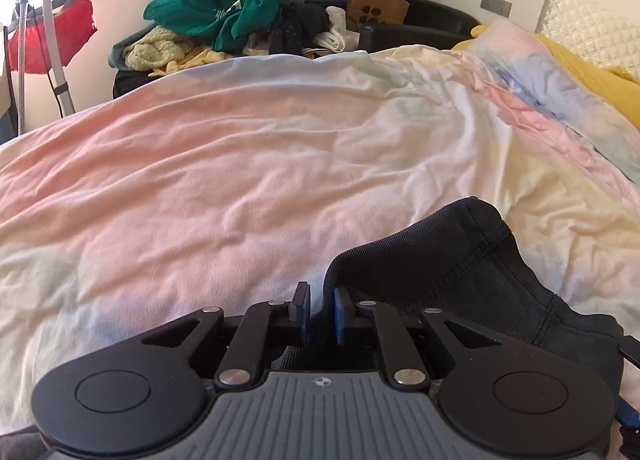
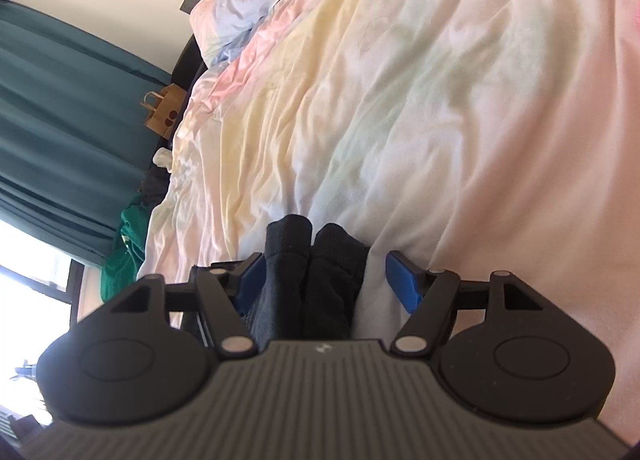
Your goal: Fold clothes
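Item: dark garment (image 1: pixel 472 280), stitched seams, near right on my pastel bed cover (image 1: pixel 240 180).

Left gripper (image 1: pixel 322 310): blades narrowly parted, a fold of dark cloth running in between; whether it is pinched I cannot tell.

Right gripper (image 2: pixel 324 280): blades spread wide, two dark folds bunched between, only the left pad (image 2: pixel 250 284) touching.

Handling, my judgement: light, limp, thickish knit; sags and bunches. Best taken at a seamed edge, both sides.
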{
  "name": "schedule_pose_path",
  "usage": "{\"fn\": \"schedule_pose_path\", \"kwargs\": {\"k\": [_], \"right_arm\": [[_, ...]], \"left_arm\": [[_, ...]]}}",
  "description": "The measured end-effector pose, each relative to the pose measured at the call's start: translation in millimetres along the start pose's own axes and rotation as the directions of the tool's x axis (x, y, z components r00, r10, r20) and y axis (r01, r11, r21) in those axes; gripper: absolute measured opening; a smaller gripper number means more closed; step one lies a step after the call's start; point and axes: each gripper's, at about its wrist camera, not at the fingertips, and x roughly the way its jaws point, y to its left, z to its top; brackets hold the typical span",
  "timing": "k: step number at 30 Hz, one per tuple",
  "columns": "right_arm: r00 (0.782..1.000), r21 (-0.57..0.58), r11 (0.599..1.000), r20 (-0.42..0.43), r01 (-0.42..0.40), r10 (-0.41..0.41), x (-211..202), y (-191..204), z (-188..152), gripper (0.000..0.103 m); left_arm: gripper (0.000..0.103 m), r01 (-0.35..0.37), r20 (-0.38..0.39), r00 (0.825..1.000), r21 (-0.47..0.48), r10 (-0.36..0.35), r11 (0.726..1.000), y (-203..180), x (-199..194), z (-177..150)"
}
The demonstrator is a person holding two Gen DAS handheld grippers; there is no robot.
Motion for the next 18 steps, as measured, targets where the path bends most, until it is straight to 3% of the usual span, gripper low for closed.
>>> {"fn": "schedule_pose_path", "kwargs": {"k": [1,5,9,14,18], "right_arm": [[1.0,-0.007,1.0,-0.016,-0.015,0.015,2.1,0.3,1.5,0.069],[0.995,-0.036,0.997,-0.08,-0.065,0.062,8.9,1.6,6.8,0.069],[0.989,-0.089,0.992,-0.13,-0.085,0.073,11.0,4.4,6.9,0.069],[0.964,-0.076,0.986,-0.233,-0.148,0.127,18.2,2.8,3.1,0.069],[0.931,-0.022,0.979,-0.312,-0.205,0.188,24.2,-1.1,0.5,0.069]], "left_arm": [[0.029,0.008,0.0,1.0,-0.019,-0.008,1.0,5.9,-6.0,-3.9],[0.041,0.035,0.052,0.998,-0.06,-0.032,0.998,32.5,-63.0,-22.4],[0.046,0.019,0.12,0.993,-0.116,-0.005,0.993,67.9,-150.1,-55.3],[0.051,-0.053,0.151,0.985,-0.192,0.083,0.98,119.6,-260.8,-127.6],[0.053,-0.181,0.133,0.968,-0.226,0.214,0.957,161.0,-329.3,-194.3]]}}
